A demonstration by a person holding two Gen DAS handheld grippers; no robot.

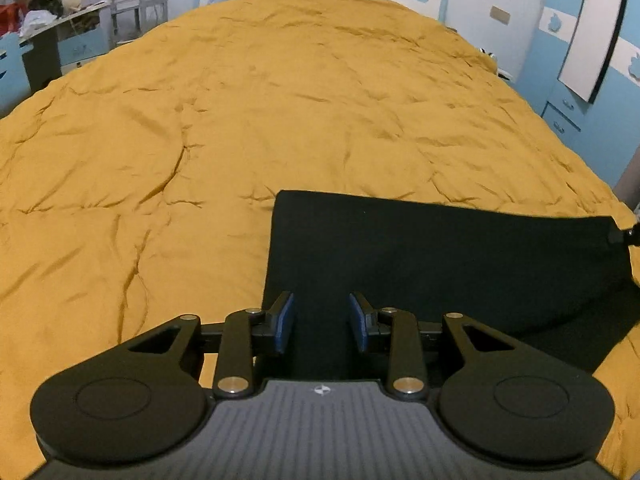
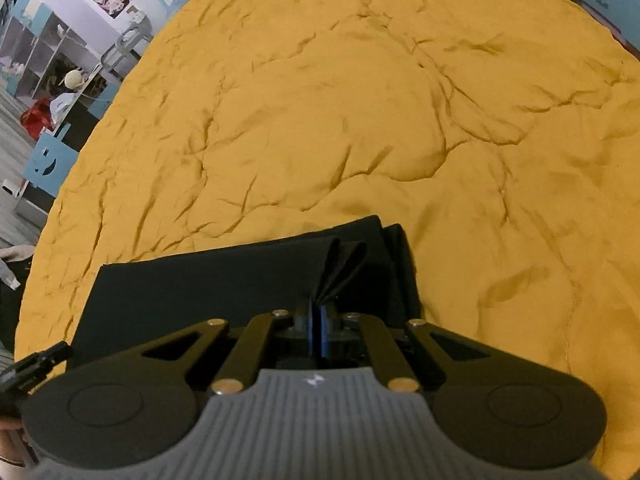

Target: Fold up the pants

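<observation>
**Right fingers pinch the folded pants; left fingers stand apart over them**

We see the black pants (image 1: 440,256) lying as a folded rectangle on the mustard-yellow quilt (image 1: 240,120) that covers the bed, close to its near edge. In the left wrist view the cloth lies flat, with a straight far edge and a squared far-left corner.

Our left gripper (image 1: 322,322) sits at the near-left part of the pants, its blue-padded fingers (image 1: 285,322) spread wide with dark fabric showing in the gap between them. We cannot tell whether the pads touch the cloth beneath; nothing is clamped between them.

Our right gripper (image 2: 319,332) is at the right end of the pants (image 2: 200,292). Its fingers (image 2: 325,334) are drawn together on a bunch of black fabric, and several layers fan upward and outward from the pinch point like the pages of a book. Just to the right of that fan, stacked folded edges of the pants lie against the quilt (image 2: 360,100).

At the far right edge of the left wrist view, a small black part of the right gripper (image 1: 632,234) meets the far-right corner of the pants. In the right wrist view, part of the left gripper (image 2: 36,362) shows at the lower left, beside the pants' near-left corner.

Beyond the bed we see white shelves (image 2: 44,52) with clutter and a blue wall (image 1: 592,92).
</observation>
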